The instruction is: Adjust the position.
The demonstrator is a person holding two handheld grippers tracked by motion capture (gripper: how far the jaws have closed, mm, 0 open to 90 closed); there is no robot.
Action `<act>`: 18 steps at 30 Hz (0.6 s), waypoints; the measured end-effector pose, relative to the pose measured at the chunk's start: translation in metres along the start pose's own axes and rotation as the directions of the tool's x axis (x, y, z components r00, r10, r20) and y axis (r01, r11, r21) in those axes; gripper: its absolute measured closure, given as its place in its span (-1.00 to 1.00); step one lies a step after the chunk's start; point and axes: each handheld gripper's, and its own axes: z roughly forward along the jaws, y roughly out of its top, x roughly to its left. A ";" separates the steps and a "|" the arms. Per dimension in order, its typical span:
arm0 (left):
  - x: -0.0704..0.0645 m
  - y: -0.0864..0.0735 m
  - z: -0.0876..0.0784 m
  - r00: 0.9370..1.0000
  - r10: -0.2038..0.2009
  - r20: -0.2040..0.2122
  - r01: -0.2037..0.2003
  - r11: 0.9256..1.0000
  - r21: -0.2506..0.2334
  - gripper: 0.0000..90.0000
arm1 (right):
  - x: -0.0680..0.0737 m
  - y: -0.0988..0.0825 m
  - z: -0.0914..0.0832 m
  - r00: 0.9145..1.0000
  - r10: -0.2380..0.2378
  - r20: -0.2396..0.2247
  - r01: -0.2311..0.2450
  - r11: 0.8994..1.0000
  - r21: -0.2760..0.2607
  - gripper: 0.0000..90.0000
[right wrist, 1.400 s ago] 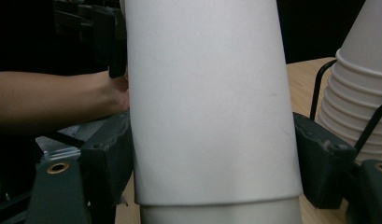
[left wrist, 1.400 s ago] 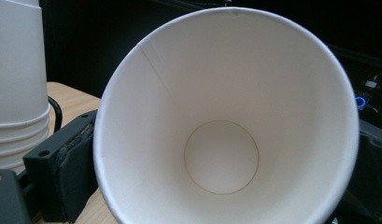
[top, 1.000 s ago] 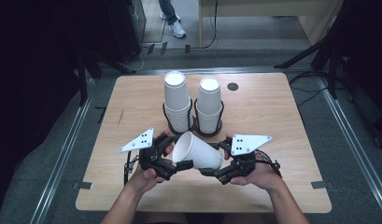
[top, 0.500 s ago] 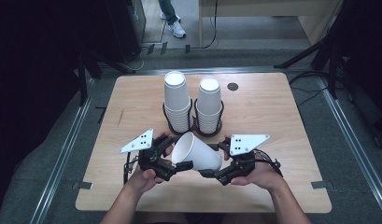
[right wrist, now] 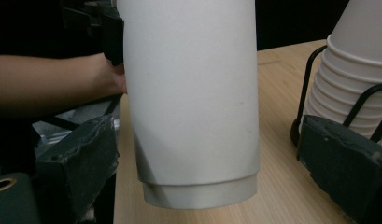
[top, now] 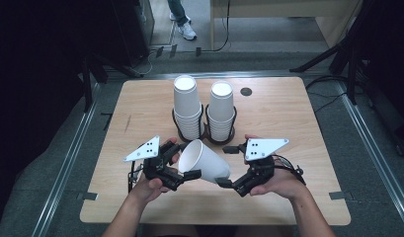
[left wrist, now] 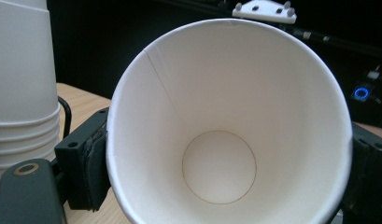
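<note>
A white paper cup (top: 204,162) lies sideways in the air above the table's near half, mouth toward the left. My left gripper (top: 185,160) is shut on it near the rim, and its pads (left wrist: 93,163) press the cup's (left wrist: 226,116) sides. My right gripper (top: 225,165) stands open around the cup's base. Its jaws have just been opening, and its fingers (right wrist: 81,158) sit clear of the cup (right wrist: 188,93) on both sides. A second rim edge shows at the cup's bottom, as if two cups are nested.
Two tall stacks of white cups (top: 187,106) (top: 222,108) stand in black wire holders at the middle of the wooden table (top: 288,123), just beyond the grippers. A small black disc (top: 246,91) lies at the back. A person's feet (top: 182,19) are on the floor behind.
My right gripper's jaws have spread apart off the cup's base. The cup and both hands have stayed where they were.
</note>
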 end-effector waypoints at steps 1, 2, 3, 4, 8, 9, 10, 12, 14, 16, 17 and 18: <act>0.000 0.000 0.001 1.000 0.007 -0.005 -0.007 1.000 0.012 -0.77 | 0.000 0.000 0.000 1.000 -0.002 0.004 0.002 1.000 0.009 -0.87; -0.001 0.001 0.001 1.000 0.015 -0.007 -0.015 1.000 0.027 -0.77 | 0.001 0.000 0.000 1.000 -0.005 0.007 0.005 1.000 0.014 -0.87; -0.001 0.001 0.002 1.000 0.023 -0.013 -0.022 0.999 0.041 -0.77 | 0.002 -0.001 0.001 1.000 -0.005 0.011 0.005 1.000 0.018 -0.87; -0.002 0.002 0.003 0.999 0.028 -0.018 -0.027 0.998 0.051 -0.77 | 0.002 -0.001 0.001 1.000 -0.006 0.012 0.006 1.000 0.021 -0.87; -0.002 0.003 0.005 0.999 0.044 -0.032 -0.041 0.996 0.081 -0.77 | 0.003 -0.002 0.003 1.000 -0.012 0.021 0.012 0.999 0.032 -0.87; -0.002 0.004 0.005 0.998 0.047 -0.035 -0.044 0.995 0.086 -0.77 | 0.003 -0.002 0.004 1.000 -0.015 0.024 0.014 0.999 0.034 -0.87; -0.002 0.004 0.005 0.998 0.051 -0.040 -0.047 0.995 0.093 -0.77 | 0.003 -0.003 0.005 1.000 -0.013 0.025 0.012 0.999 0.038 -0.87; -0.002 0.005 0.006 0.997 0.056 -0.047 -0.050 0.993 0.106 -0.77 | 0.004 -0.003 0.007 0.999 -0.019 0.030 0.017 0.999 0.051 -0.87; -0.002 0.006 0.007 0.996 0.063 -0.060 -0.055 0.990 0.127 -0.77 | 0.005 -0.004 0.009 0.999 -0.022 0.035 0.020 0.998 0.064 -0.87; -0.002 0.007 0.008 0.995 0.072 -0.064 -0.062 0.987 0.147 -0.77 | 0.006 -0.005 0.011 0.999 -0.032 0.042 0.029 0.996 0.079 -0.86; -0.003 0.007 0.009 0.995 0.073 -0.066 -0.062 0.986 0.155 -0.77 | 0.006 -0.005 0.013 0.998 -0.037 0.052 0.032 0.996 0.085 -0.86; -0.003 0.007 0.010 0.994 0.079 -0.070 -0.067 0.984 0.164 -0.77 | 0.007 -0.005 0.014 0.998 -0.040 0.056 0.035 0.995 0.089 -0.86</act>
